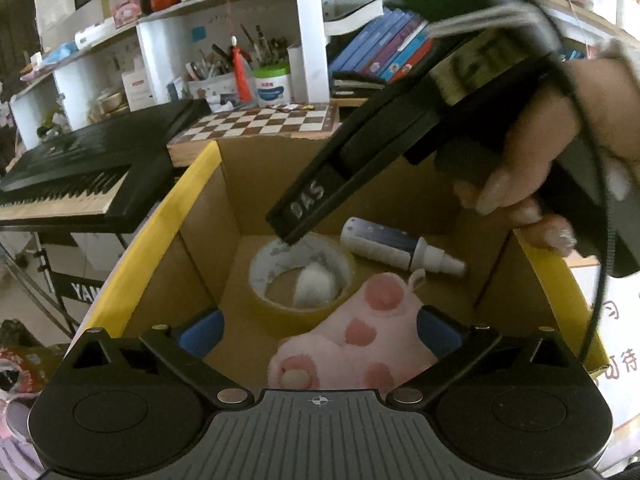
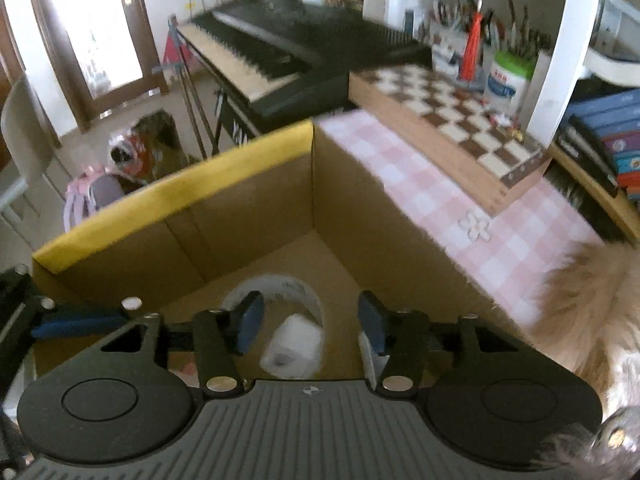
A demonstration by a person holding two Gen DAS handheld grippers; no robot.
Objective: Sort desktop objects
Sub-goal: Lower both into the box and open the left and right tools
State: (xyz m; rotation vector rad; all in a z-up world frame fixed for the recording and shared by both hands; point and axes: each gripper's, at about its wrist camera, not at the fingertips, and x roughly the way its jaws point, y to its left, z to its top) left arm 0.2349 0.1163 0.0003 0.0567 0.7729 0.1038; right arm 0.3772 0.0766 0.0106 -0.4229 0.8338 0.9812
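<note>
- Cardboard box (image 1: 208, 216) stands open-topped; plain brown corrugated walls, upper rim bound in yellow tape.
- Inside on the box floor: a roll of yellowish tape (image 1: 300, 280), ring-shaped with a white inner core, lying flat; a small crumpled white piece (image 1: 316, 286) sits inside its hole.
- White spray bottle (image 1: 396, 246) with a dark band lies on its side just behind the roll, nozzle pointing right.
- Pink plush paw (image 1: 352, 340), fuzzy with darker pink pads, lies in the near part of the box, touching the roll's edge.
- Left claw (image 1: 318, 332): jaws wide, blue pads well apart either side of the plush, not pressing it.
- Right claw (image 2: 310, 326): jaws partly open, nothing clamped; it hangs over the roll, and the white piece shows between its pads below.
- A hand (image 1: 560, 152) holds the right tool above the box's far right wall.
- Worktop (image 2: 460, 200) beside the box carries a pink-and-white checked cloth, bare up to the wooden chessboard (image 2: 460, 120).
- Black keyboard (image 2: 280, 48) stands beyond the box's far corner.
</note>
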